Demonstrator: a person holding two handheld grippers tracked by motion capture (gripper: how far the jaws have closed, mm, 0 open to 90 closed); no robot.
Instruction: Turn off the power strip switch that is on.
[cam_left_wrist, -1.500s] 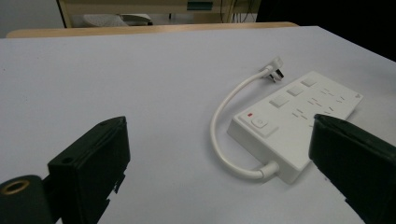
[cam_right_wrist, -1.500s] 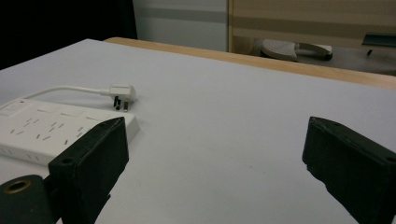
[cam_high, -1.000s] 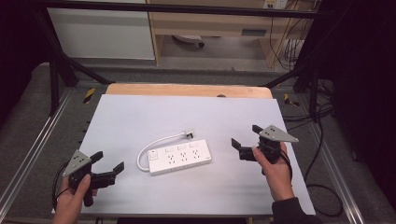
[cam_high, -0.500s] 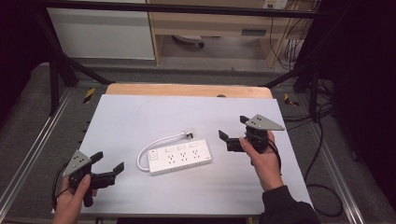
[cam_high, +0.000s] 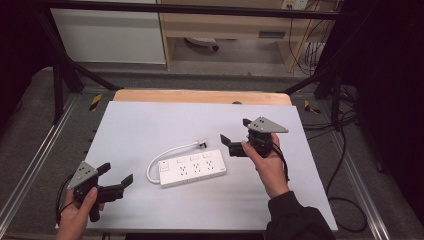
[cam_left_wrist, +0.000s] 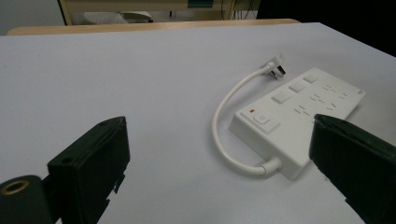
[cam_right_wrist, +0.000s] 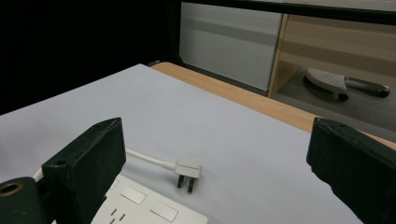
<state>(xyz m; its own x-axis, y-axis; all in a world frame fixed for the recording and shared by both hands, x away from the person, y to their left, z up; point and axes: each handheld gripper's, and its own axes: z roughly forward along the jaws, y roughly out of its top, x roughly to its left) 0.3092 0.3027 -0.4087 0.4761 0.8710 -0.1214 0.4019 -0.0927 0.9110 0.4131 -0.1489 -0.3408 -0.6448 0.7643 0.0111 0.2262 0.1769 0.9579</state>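
Lying betw. both hand-held grippers: power strip (cam_high: 192, 169).

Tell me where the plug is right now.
The plug lies flat on the table near the middle of the high view, just behind the power strip and left of the right tool, touching neither tool.

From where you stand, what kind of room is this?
Probably a lab or workshop set up for recording. A plain work table stands inside a black metal frame, loose cables hang at the back, and a white power strip lies between two hand-held grippers.
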